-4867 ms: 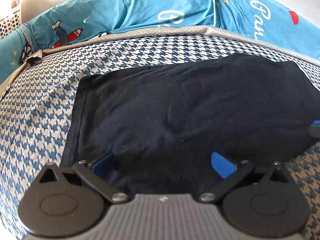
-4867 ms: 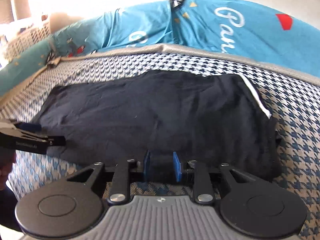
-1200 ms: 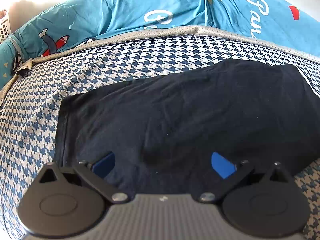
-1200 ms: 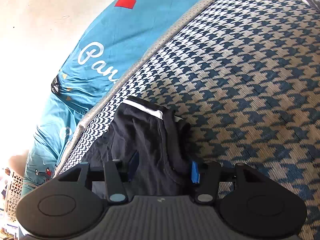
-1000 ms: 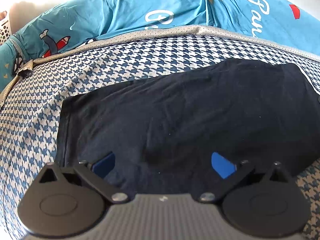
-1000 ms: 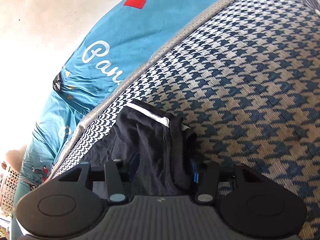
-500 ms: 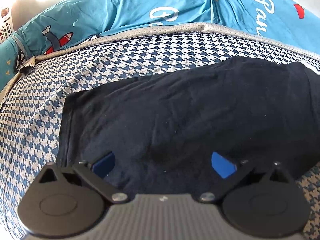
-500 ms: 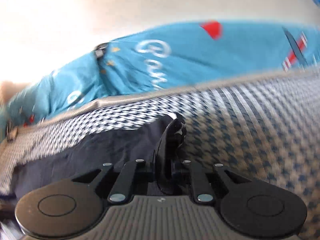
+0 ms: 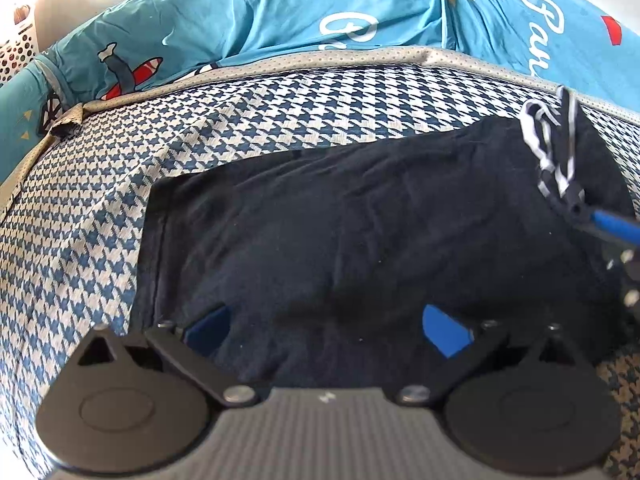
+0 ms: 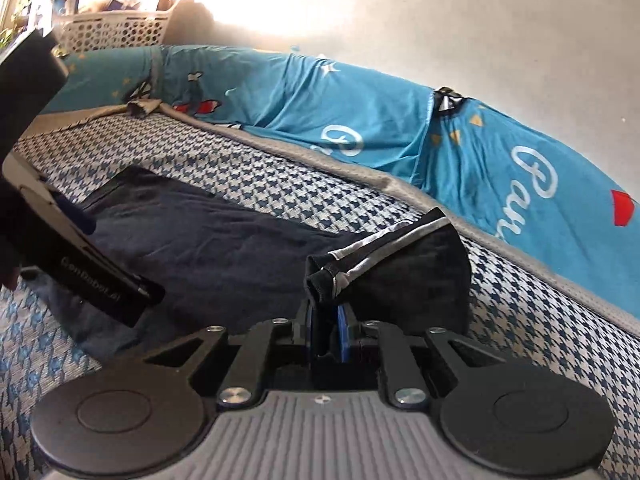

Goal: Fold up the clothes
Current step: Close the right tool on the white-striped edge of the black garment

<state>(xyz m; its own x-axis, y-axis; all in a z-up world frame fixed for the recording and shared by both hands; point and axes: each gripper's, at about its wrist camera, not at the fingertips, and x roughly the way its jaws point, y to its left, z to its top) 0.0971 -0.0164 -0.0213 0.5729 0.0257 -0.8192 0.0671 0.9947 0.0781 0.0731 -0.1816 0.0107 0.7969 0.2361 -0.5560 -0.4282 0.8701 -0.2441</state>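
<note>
The dark garment [image 9: 360, 240] lies along the houndstooth mattress [image 9: 120, 184], bare pattern on its left and far sides (the teal sheet [image 9: 280, 8] bounds the far edge). The left hand-held gripper [image 9: 326, 324] stands apart over the near hem. The right hand-held gripper [image 10: 326, 332], having just closed, is clamped on the striped right end, now lifted off the bed.

Houndstooth mattress cover [image 9: 248, 128] edged by teal printed bumper [image 10: 360, 120]; white perforated laundry basket [image 10: 116, 32] beyond, against plain wall [image 10: 440, 20].
</note>
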